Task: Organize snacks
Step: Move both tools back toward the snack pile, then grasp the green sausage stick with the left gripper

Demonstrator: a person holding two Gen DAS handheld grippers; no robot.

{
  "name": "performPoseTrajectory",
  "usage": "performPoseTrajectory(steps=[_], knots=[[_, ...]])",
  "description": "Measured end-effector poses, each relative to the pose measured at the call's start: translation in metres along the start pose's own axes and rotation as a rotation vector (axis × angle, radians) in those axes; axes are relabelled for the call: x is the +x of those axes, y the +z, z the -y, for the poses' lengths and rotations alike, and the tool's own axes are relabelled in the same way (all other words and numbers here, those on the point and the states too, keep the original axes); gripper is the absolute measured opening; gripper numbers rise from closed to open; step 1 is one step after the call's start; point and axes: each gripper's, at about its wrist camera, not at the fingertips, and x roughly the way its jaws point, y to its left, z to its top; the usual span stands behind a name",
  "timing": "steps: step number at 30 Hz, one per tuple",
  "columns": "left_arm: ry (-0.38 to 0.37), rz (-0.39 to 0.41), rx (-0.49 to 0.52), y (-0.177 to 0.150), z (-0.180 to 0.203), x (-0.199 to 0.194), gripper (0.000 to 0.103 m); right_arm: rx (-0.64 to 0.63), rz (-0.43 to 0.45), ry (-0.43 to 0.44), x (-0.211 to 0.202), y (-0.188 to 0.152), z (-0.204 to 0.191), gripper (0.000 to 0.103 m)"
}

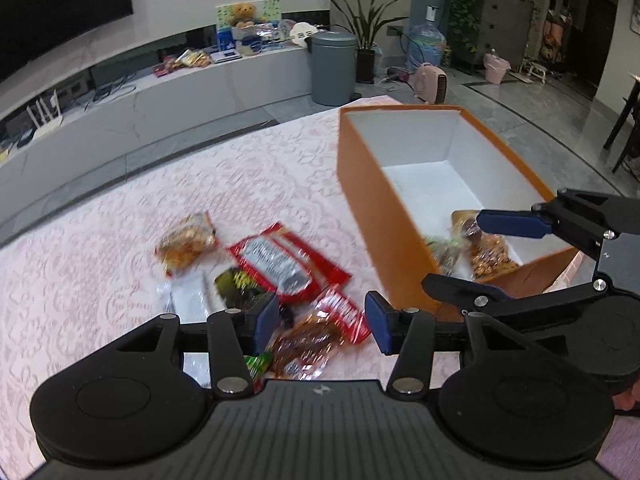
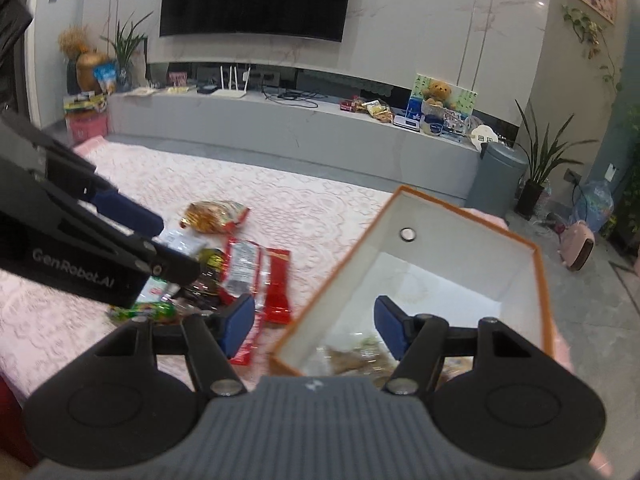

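Left wrist view: the left tool (image 1: 322,322), pads apart and empty, hovers over loose snack packets (image 1: 280,268) on the pink counter (image 1: 100,280), left of the orange box (image 1: 362,200).

Right wrist view: the right tool (image 2: 316,326) gapes empty over the box's near rim. The packets look light, crinkly and slippery; pinch a flat sealed edge.

Empty fingers (image 2: 314,330) over orange box (image 2: 542,280)
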Motion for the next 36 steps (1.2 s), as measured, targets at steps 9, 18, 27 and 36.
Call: performPoseTrajectory(steps=[9, 18, 27, 36], knots=[[0.009, -0.003, -0.078, -0.045, -0.042, 0.000, 0.059, 0.072, -0.006, 0.010, 0.013, -0.013, -0.040, 0.067], [0.017, -0.051, -0.150, -0.093, -0.068, 0.010, 0.059, -0.060, 0.005, -0.003, 0.020, -0.032, -0.083, 0.064], [0.023, -0.069, -0.103, -0.095, -0.077, 0.023, 0.059, -0.073, -0.103, 0.020, 0.054, -0.045, -0.101, 0.060], [0.010, -0.088, 0.023, -0.077, -0.075, 0.058, 0.054, -0.153, -0.126, 0.016, 0.092, -0.040, -0.101, 0.055]])
